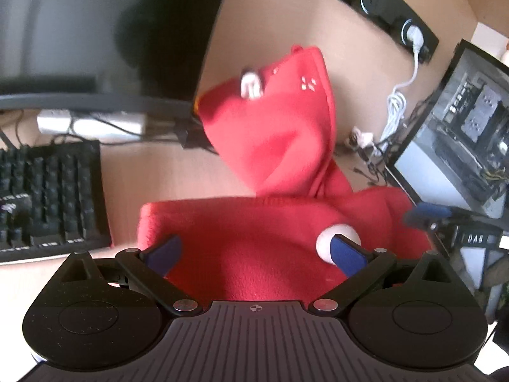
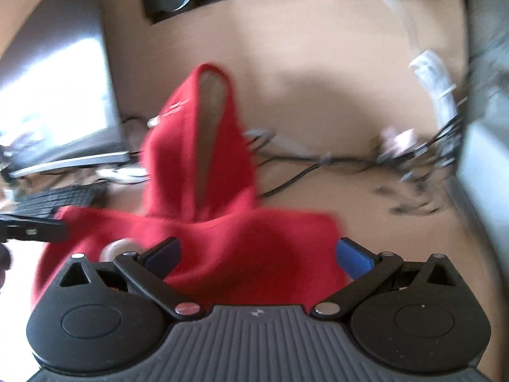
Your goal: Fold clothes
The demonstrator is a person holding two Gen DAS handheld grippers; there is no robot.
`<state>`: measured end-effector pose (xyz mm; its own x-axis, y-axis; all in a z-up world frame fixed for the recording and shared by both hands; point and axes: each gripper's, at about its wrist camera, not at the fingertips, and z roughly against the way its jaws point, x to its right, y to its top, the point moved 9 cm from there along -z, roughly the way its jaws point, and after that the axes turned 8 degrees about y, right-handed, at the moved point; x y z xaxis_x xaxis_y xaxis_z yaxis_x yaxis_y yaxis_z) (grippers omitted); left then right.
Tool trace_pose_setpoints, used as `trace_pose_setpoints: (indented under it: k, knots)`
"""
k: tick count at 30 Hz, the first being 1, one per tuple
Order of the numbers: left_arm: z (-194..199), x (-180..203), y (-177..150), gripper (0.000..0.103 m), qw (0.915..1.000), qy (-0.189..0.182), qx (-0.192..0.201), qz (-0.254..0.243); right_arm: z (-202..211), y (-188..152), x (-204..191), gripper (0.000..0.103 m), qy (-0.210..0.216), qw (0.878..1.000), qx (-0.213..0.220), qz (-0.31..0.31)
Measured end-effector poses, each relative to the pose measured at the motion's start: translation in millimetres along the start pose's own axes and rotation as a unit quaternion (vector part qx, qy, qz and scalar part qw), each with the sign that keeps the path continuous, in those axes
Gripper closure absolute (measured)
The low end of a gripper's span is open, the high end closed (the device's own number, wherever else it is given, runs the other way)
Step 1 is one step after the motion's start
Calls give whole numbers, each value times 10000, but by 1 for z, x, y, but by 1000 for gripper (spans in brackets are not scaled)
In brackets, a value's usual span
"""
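A small red fleece hoodie (image 1: 254, 238) lies on the tan desk, its hood (image 1: 280, 133) standing up behind the folded body. A white round patch (image 1: 324, 242) shows on its right side. My left gripper (image 1: 254, 251) is open, its blue pads wide apart just above the hoodie's body. In the right wrist view the same hoodie (image 2: 238, 245) lies below my right gripper (image 2: 257, 254), which is open too, with the hood (image 2: 203, 133) upright beyond it. The other gripper shows at each view's edge. The right wrist view is motion-blurred.
A black keyboard (image 1: 47, 197) lies at the left, with a monitor (image 1: 79, 31) behind it. A PC case (image 1: 461, 133) stands at the right, with white and black cables (image 1: 394, 111) beside it. A black power strip (image 1: 381, 3) is on the wall.
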<state>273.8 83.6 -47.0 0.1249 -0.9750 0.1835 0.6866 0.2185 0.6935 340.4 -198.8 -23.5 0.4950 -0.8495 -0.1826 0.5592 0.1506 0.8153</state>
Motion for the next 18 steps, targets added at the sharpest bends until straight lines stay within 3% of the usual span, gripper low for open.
trace_pose_setpoints:
  k: [2,5,11,15,18]
  knots:
    - [-5,0,-3,1,9998,171,-21,-98,-3,2,12,0,-577,9981,-62,230]
    - [-13,-1,-7,1,9988,427,-51,-244,-32,-22,33,0,-1345,9876,-727,359]
    - [-7,0,-6,1,9970,676,-33,-379,-31,-24,39,0,-1240,9889,-760,321]
    - [18,15,8,1,9999,61,117,-28,-20,-4,26,0,-1112,9913,-477,509]
    - [20,31,7,1,9970,-696,-133,299,-10,14,2,1,-418,9986,-73,314]
